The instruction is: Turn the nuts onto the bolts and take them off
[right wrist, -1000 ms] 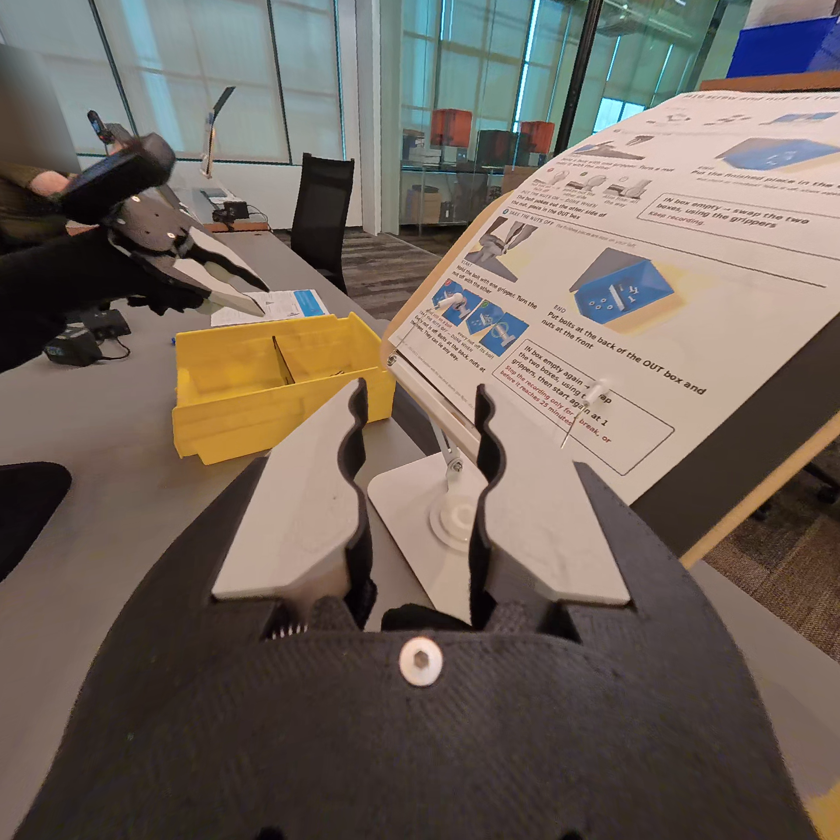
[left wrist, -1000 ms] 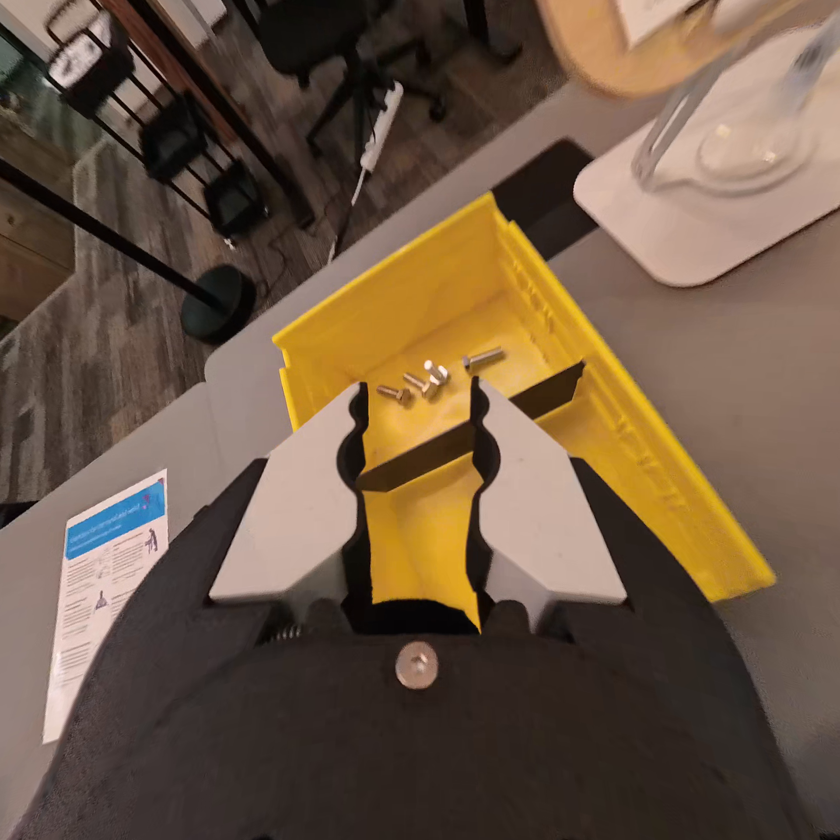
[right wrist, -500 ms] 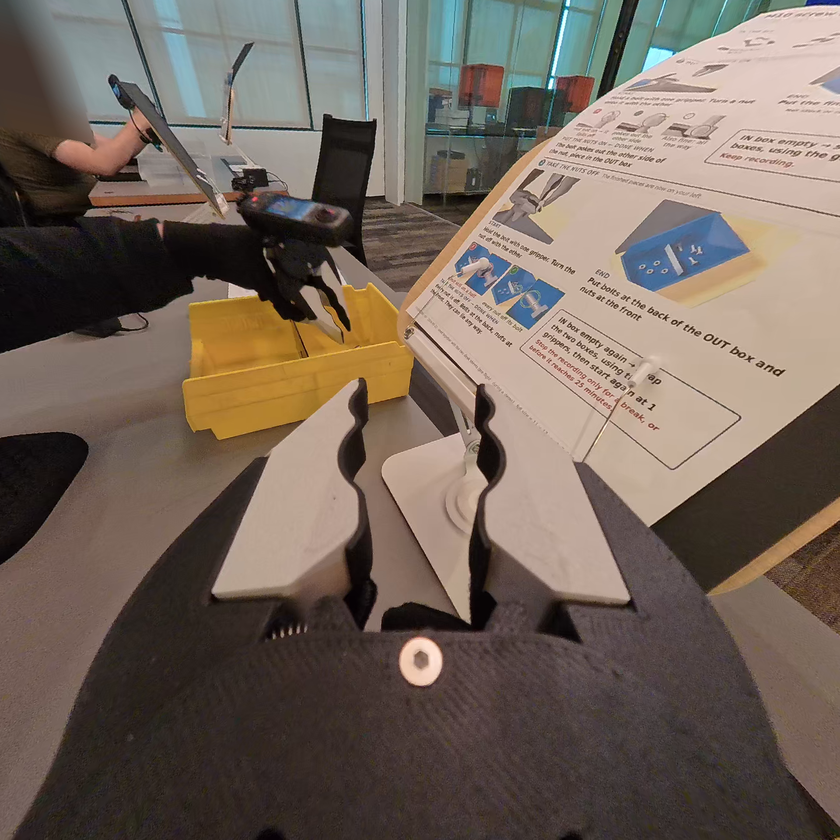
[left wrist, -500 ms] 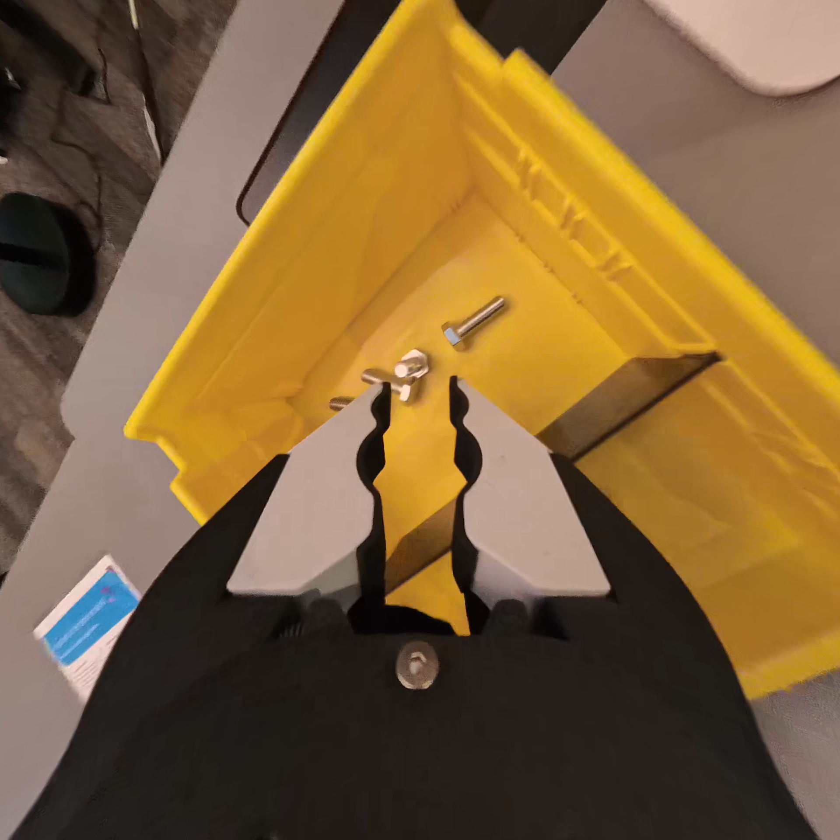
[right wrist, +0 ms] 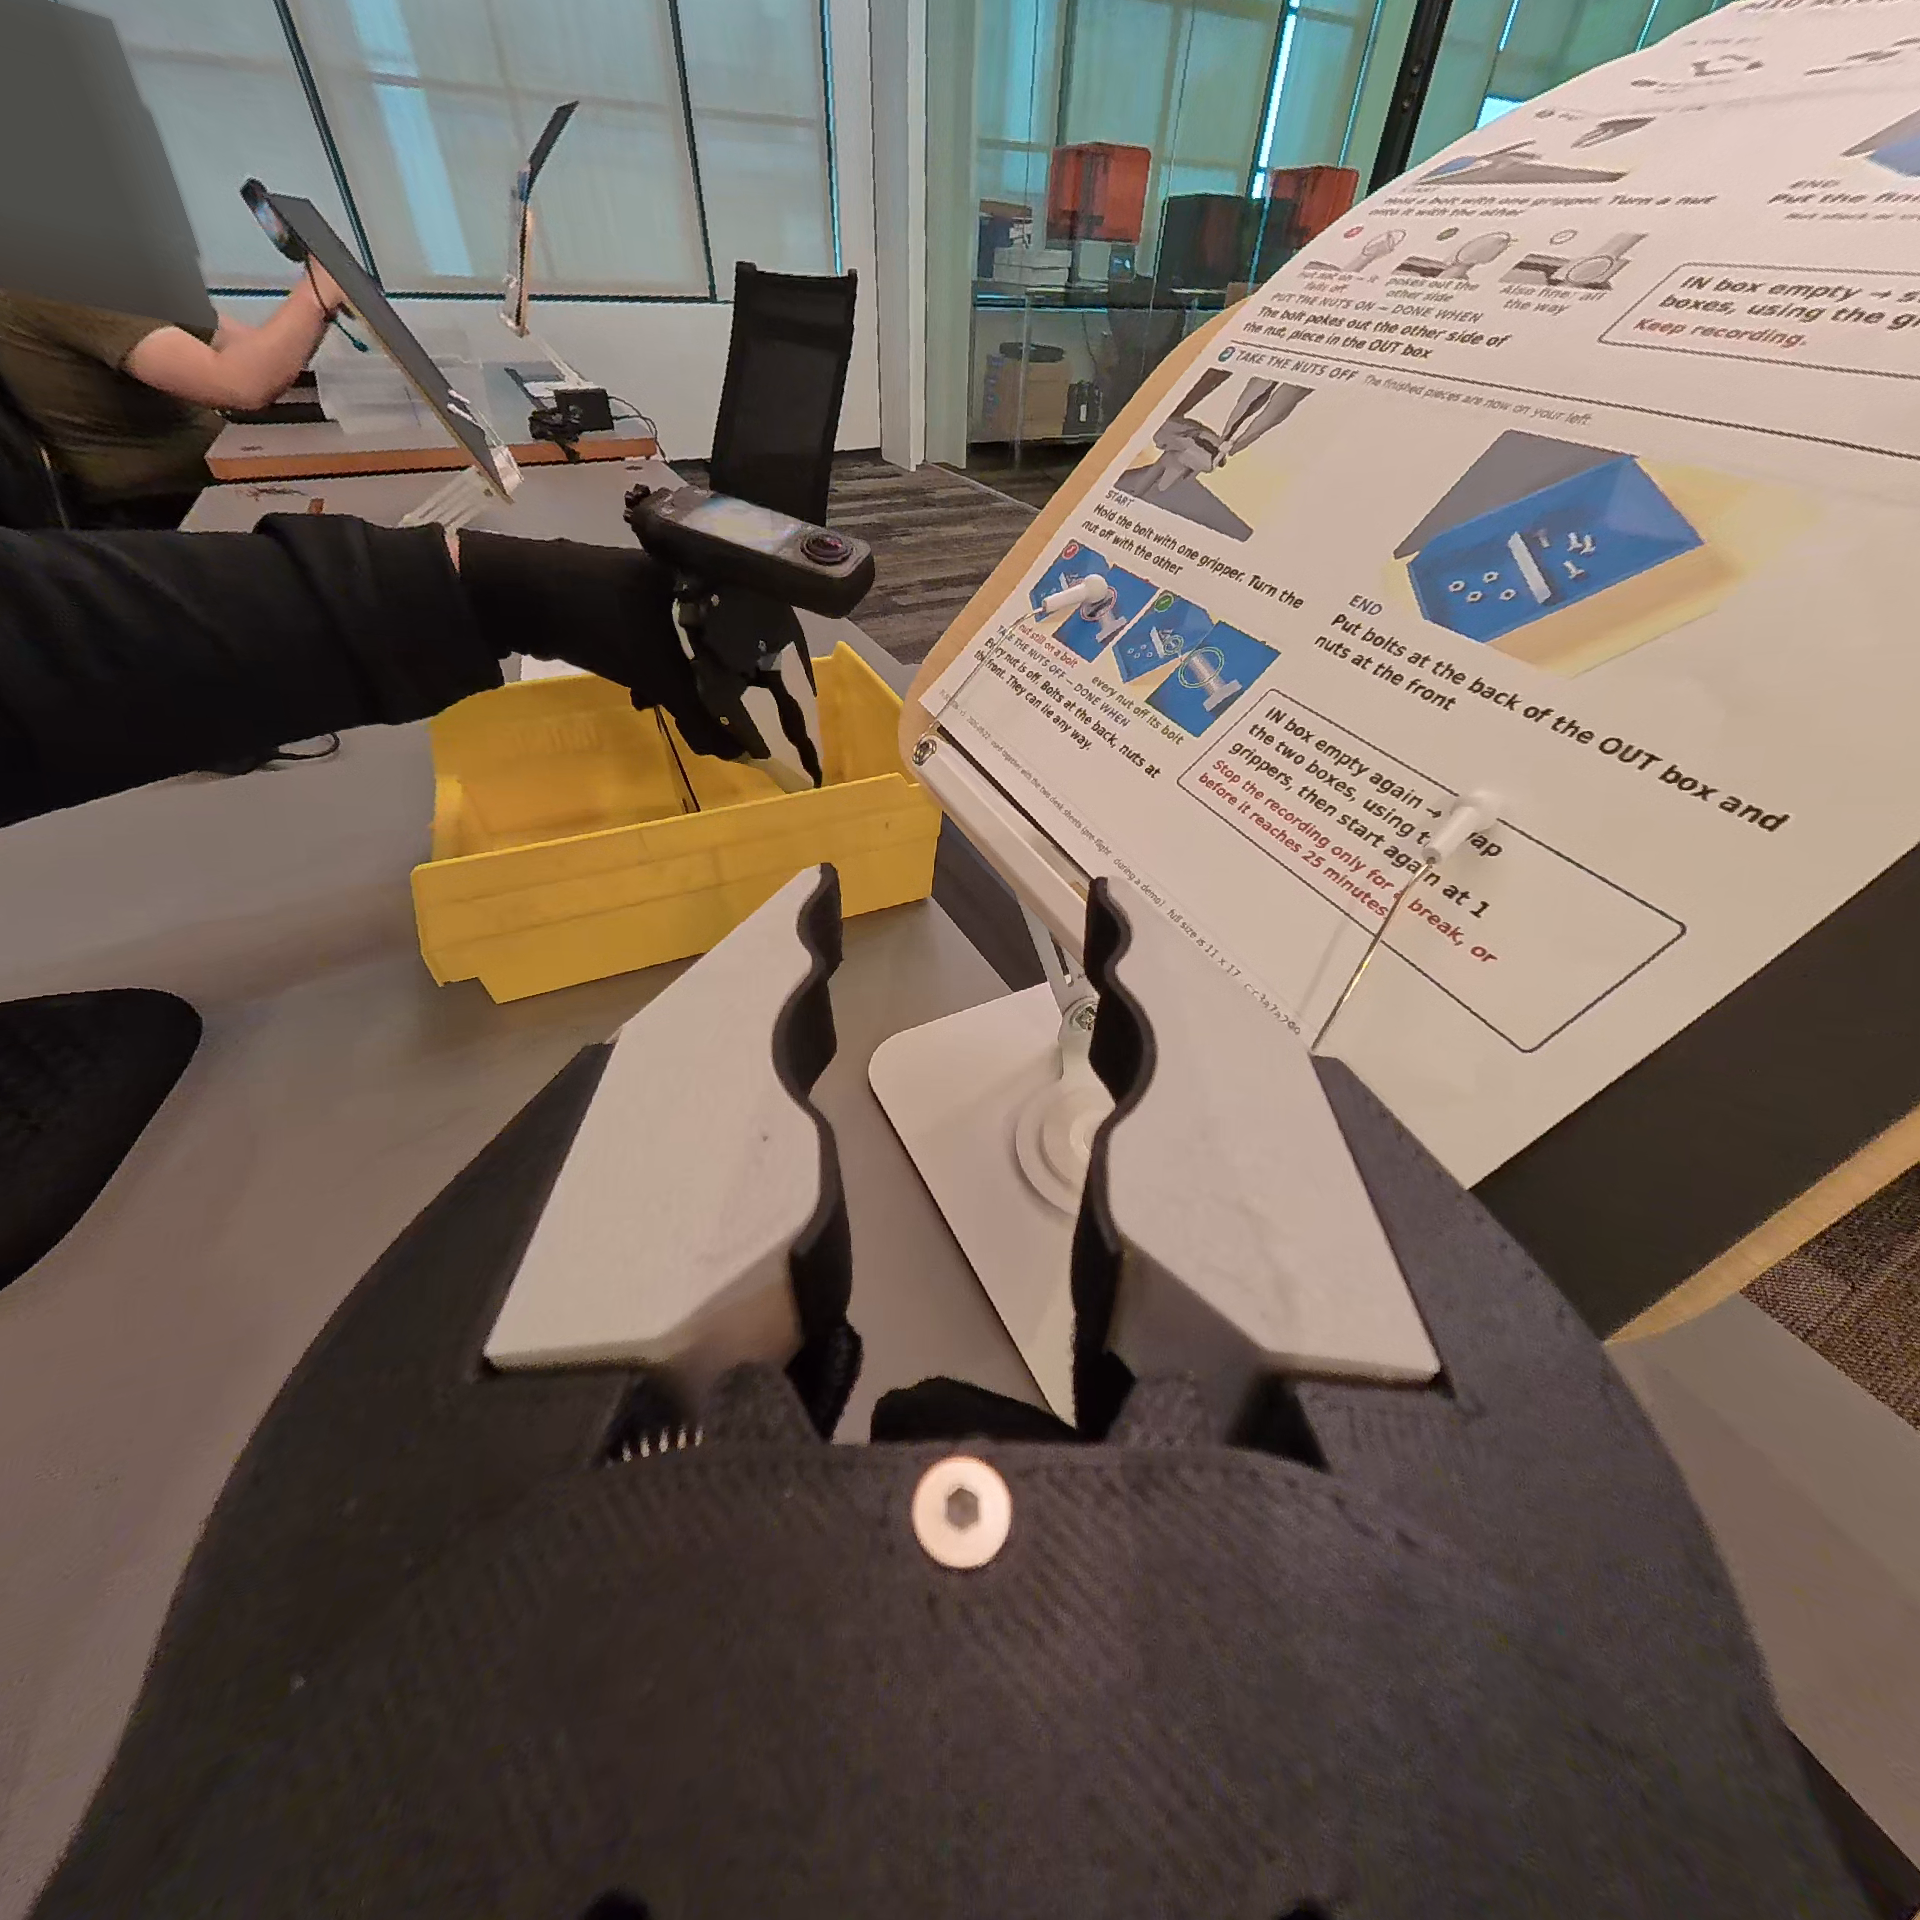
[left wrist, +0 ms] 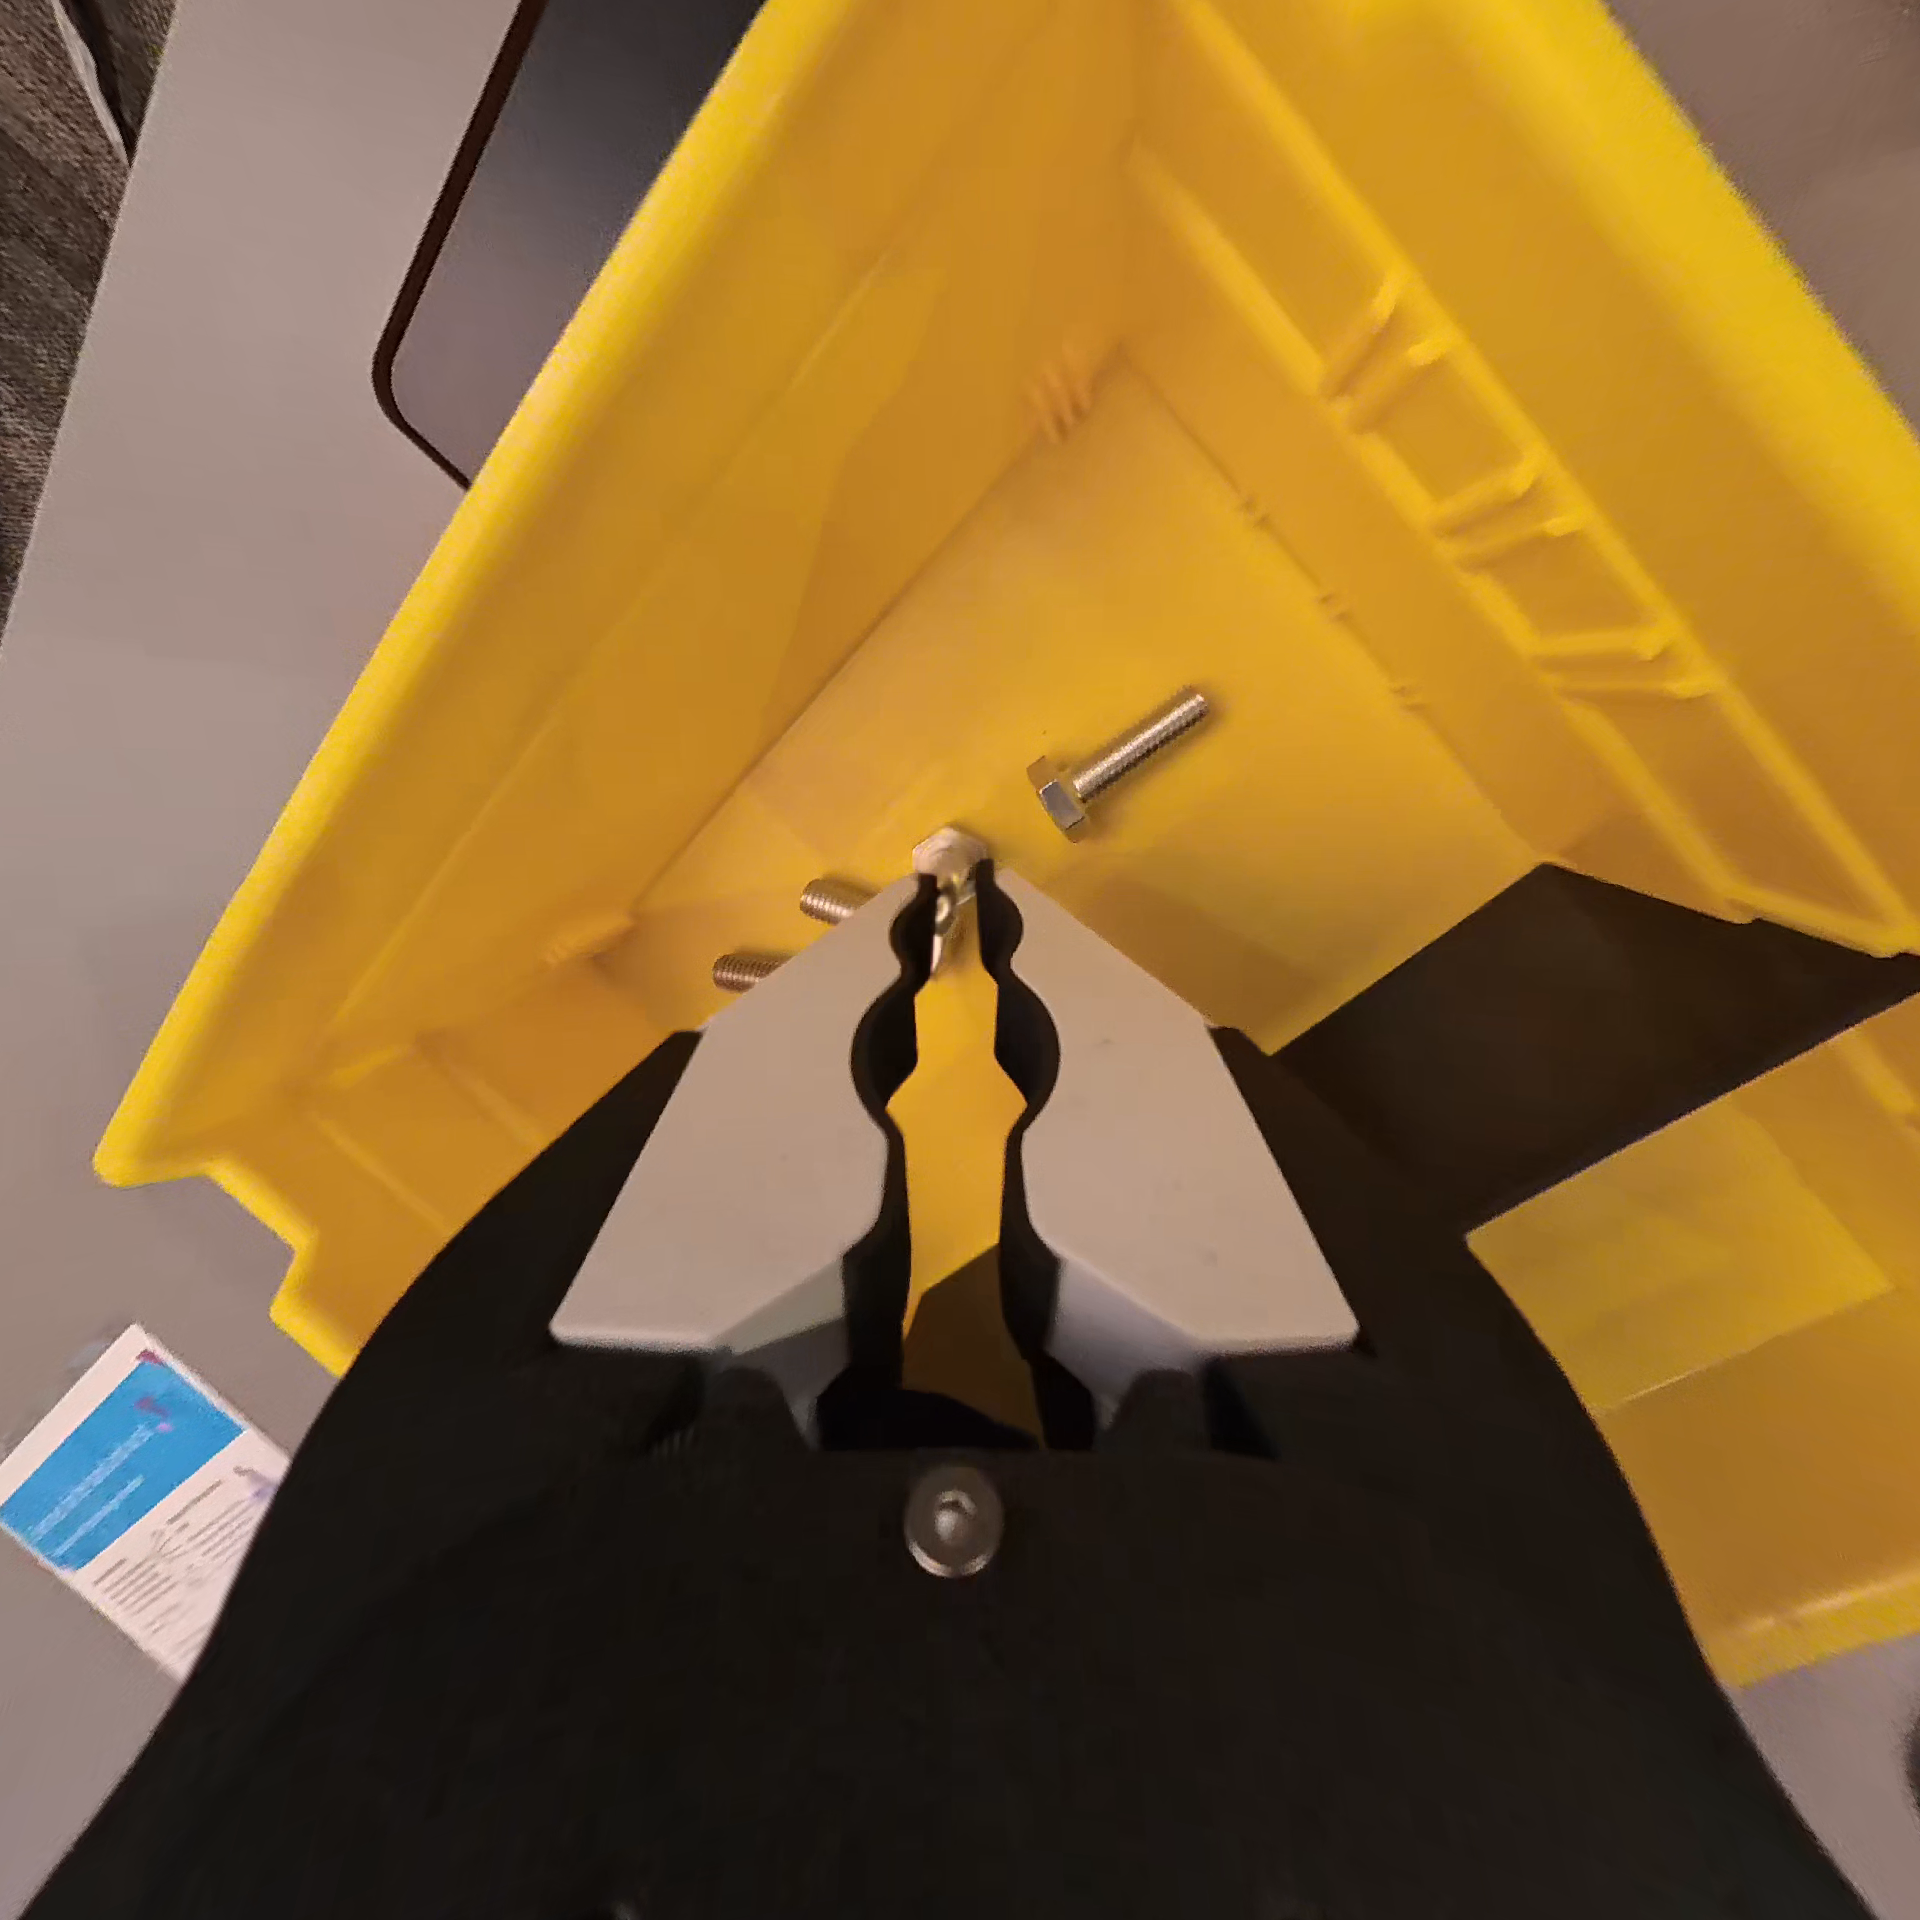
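Note:
A yellow bin (left wrist: 727,416) with a black divider (left wrist: 1507,1039) stands on the grey table. My left gripper (left wrist: 951,894) reaches down into its far compartment, its tips closed on a silver bolt (left wrist: 945,860) whose hex head sticks out beyond them. One loose bolt (left wrist: 1117,764) lies just to the right. Two more threaded ends (left wrist: 826,896) show left of the fingers. In the right wrist view the left gripper (right wrist: 790,748) stands in the bin (right wrist: 644,883). My right gripper (right wrist: 961,925) is open and empty, held over the table in front of the bin.
A tilted instruction board (right wrist: 1455,520) on a white stand base (right wrist: 966,1091) stands right of the bin. A leaflet (left wrist: 125,1475) lies on the table by the bin. A dark pad (right wrist: 73,1091) lies at the left. A person (right wrist: 104,384) sits at a far desk. Left tips to right tips: about 40 cm.
My left gripper has dropped from above the bin into its far compartment, and its jaws have narrowed onto a bolt. My right gripper has stayed open and shifted only slightly.

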Demonstrator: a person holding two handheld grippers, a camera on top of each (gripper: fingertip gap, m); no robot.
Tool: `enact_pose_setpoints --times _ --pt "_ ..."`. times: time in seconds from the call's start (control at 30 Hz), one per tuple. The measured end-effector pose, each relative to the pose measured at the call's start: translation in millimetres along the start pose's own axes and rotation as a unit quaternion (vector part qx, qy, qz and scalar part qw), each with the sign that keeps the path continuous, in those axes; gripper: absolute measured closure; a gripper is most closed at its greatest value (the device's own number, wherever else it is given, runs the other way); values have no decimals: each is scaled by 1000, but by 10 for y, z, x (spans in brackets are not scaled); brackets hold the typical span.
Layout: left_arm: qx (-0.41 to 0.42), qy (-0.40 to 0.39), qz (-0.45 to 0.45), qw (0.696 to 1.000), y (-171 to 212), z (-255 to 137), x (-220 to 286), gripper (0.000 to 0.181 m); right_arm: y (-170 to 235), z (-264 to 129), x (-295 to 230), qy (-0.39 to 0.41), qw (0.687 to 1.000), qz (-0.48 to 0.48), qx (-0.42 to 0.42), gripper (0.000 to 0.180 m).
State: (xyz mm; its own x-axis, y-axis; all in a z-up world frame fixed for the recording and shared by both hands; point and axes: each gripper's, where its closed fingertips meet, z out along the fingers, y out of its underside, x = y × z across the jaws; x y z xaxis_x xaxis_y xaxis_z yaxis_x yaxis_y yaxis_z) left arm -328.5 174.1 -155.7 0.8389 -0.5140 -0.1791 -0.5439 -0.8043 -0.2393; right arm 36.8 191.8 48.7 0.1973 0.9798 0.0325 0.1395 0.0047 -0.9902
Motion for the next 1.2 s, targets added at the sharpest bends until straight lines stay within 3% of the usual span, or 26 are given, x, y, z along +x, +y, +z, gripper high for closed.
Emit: enact_pose_setpoints --times 0.2,0.27,0.33,0.6,0.93,1.2 --pt "-3 -27 -3 1000 28 7 -93 158 -3 0 -5 0 1000 -1 0 134" --pt "-8 -12 -6 1000 45 52 -51 160 -3 4 -11 -1 1000 -2 -1 135" --pt "-16 -2 1 1000 69 100 -10 172 -4 7 -18 -2 1000 -3 -1 135" --pt "-6 -26 -1 1000 35 31 -95 172 -4 0 -15 -5 1000 -2 -1 134" --pt "48 -49 33 997 -236 -612 60 173 -14 6 -56 -11 1000 -6 -5 134" --pt "112 -48 113 986 -713 -1254 690 173 -70 -35 -68 -11 1000 -9 0 134"
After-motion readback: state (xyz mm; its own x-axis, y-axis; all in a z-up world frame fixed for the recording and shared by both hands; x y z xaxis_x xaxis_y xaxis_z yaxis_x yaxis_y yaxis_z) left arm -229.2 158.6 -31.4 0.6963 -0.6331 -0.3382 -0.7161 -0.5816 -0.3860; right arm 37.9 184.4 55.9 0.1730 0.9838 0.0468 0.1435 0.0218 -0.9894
